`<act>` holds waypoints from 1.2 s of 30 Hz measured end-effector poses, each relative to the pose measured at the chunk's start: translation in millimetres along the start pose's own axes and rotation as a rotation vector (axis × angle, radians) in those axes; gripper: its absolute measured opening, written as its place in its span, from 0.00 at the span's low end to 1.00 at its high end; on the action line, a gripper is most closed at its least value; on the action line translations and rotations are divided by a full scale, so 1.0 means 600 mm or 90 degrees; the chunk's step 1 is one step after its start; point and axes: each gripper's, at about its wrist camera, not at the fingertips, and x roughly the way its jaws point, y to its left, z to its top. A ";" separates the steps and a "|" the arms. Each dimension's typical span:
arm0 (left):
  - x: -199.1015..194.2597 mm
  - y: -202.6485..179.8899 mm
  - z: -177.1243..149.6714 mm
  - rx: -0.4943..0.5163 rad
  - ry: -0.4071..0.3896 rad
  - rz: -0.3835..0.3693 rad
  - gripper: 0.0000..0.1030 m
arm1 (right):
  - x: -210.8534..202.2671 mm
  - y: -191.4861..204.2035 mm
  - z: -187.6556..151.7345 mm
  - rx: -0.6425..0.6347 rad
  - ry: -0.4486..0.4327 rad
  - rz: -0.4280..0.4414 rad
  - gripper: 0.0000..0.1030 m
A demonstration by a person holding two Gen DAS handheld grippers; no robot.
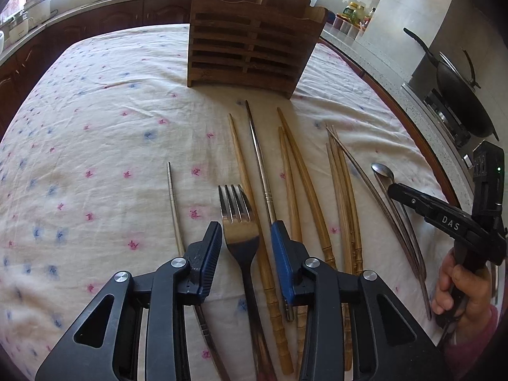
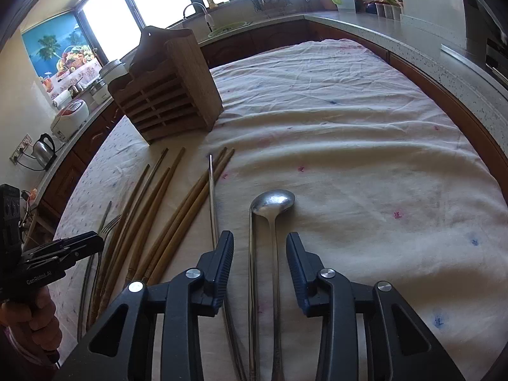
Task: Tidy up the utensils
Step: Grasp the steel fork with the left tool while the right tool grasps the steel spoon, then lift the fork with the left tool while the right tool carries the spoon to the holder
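A metal fork point(image 1: 238, 222) lies on the flowered tablecloth point(image 1: 95, 127), its neck between the fingers of my left gripper point(image 1: 246, 231), which stands open with gaps on both sides. Wooden chopsticks point(image 1: 304, 184) and metal chopsticks point(image 1: 174, 203) lie alongside it. A slatted wooden utensil holder point(image 1: 250, 41) stands behind them. In the right wrist view a metal spoon point(image 2: 273, 203) and a thin metal chopstick point(image 2: 251, 254) lie between the fingers of my open right gripper point(image 2: 260, 238); the pads touch neither. The holder point(image 2: 168, 95) is at the far left.
A wok point(image 1: 460, 95) sits on a stove beyond the table's right edge. A kettle point(image 2: 44, 149) and rice cooker point(image 2: 70, 114) stand on the left counter, with a sink tap point(image 2: 197, 9) behind. Bare cloth point(image 2: 365, 143) stretches right of the spoon.
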 end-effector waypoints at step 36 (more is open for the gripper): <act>-0.188 0.043 0.026 -0.046 -0.174 -0.077 0.02 | -0.180 0.085 0.076 -0.028 -0.182 0.072 0.02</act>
